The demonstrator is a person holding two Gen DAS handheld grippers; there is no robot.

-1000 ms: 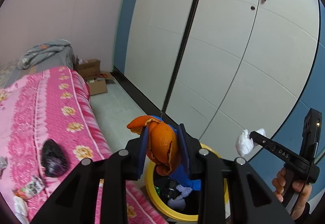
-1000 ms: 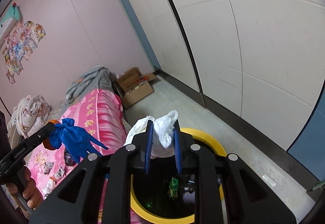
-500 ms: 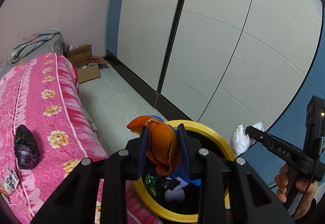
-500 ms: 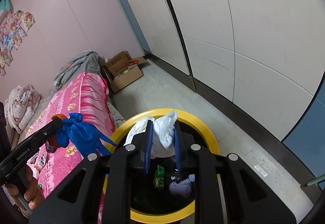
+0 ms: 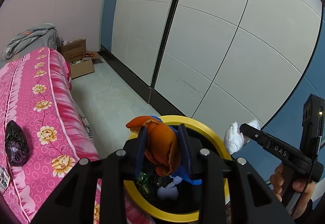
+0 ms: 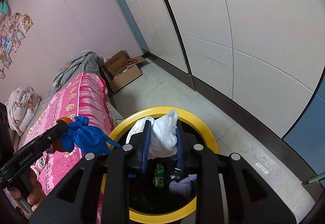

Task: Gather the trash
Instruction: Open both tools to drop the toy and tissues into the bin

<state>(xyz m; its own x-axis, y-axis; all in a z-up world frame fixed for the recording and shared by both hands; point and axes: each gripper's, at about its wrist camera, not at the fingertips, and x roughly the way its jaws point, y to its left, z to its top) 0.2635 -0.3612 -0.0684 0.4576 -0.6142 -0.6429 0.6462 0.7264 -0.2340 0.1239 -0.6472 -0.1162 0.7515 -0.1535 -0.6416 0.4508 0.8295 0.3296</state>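
Over the bin: both claws hang above the round black trash bin with the yellow rim [image 6: 205, 128], right next to the pink flowered bed cover [image 5: 40, 102].
Left claw: the left gripper [image 5: 162, 146] squeezes a curled orange peel [image 5: 162, 142] together with a floppy blue rubber glove [image 6: 87, 138]. The peel sits between the blue pads and the glove hangs below them.
Right claw: the right gripper [image 6: 162, 142] has a crumpled white plastic bag [image 6: 164, 136] between its pads. Its jaws have just been opening a little, and the bag is not out yet. The pads look like they still touch it.
Where the trash is: the peel and the bag are both right over the dark hole of the bin. Below the claws, inside the bin, lie a green shiny wrapper [image 6: 158, 175] and a pale purple knitted ball [image 6: 180, 185].
Step now: I think this is the drop. Both hands need to let go.
How to do it well: keep each claw over the middle of the hole, not over the rim. Open the jaws wide, because the bag is soft and may cling to a pad. The glove may stick too, so a small shake could help.
Still to pick up: a dark shiny crumpled bag [image 5: 16, 142] lies on the bed, far to the left of the left claw.
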